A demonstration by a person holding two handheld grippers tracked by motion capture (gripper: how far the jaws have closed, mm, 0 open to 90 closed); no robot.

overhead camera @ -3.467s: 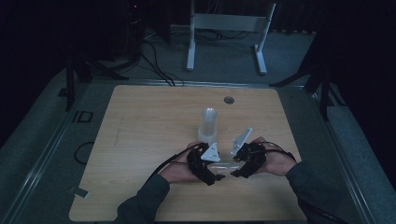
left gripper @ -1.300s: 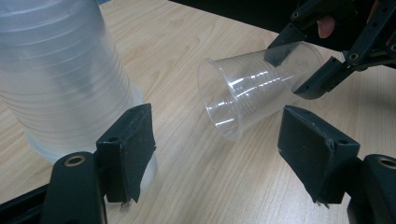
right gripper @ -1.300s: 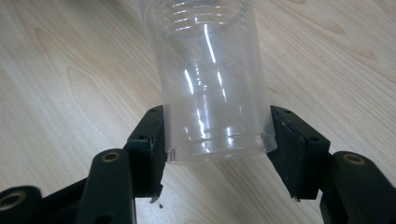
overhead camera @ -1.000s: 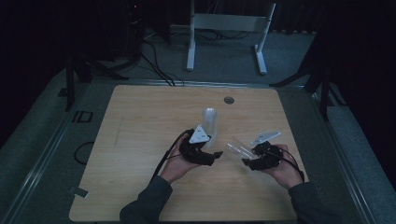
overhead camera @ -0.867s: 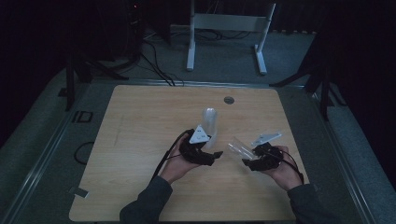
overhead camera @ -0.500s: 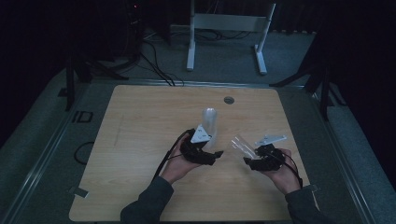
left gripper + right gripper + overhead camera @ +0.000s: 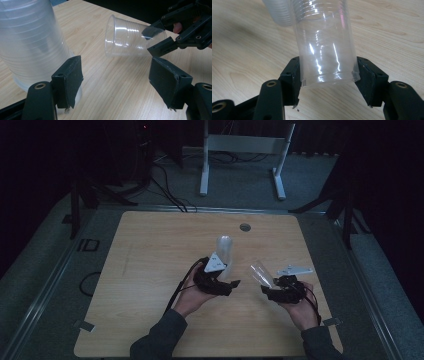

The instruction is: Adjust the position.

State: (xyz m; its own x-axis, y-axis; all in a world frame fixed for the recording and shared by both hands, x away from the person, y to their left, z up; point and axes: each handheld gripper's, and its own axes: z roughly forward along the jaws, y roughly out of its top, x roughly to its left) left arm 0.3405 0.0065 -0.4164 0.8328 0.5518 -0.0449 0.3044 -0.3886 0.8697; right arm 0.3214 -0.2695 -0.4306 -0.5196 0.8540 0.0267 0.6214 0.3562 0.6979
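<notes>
A stack of clear plastic cups (image 7: 224,251) (image 7: 32,45) stands upside down near the table's middle. My left gripper (image 7: 231,282) (image 7: 115,82) is open just in front of it; the stack rises behind its left jaw, not between the jaws. My right gripper (image 7: 267,292) (image 7: 327,80) is shut on the bottom end of a single clear cup (image 7: 260,272) (image 7: 324,42). That cup is held tilted above the table, its mouth pointing toward the stack (image 7: 278,12). The left gripper view shows the held cup (image 7: 130,37) in the right gripper (image 7: 160,37).
The wooden table (image 7: 150,270) has a round grey grommet (image 7: 245,227) near its far edge. A white metal stand (image 7: 240,150) and cables lie on the dark floor beyond. Bare tabletop spreads to the left and far side of the stack.
The right gripper, earlier close beside the left one at the stack, has moved off to the right with one cup in it. The left gripper has stayed by the stack.
</notes>
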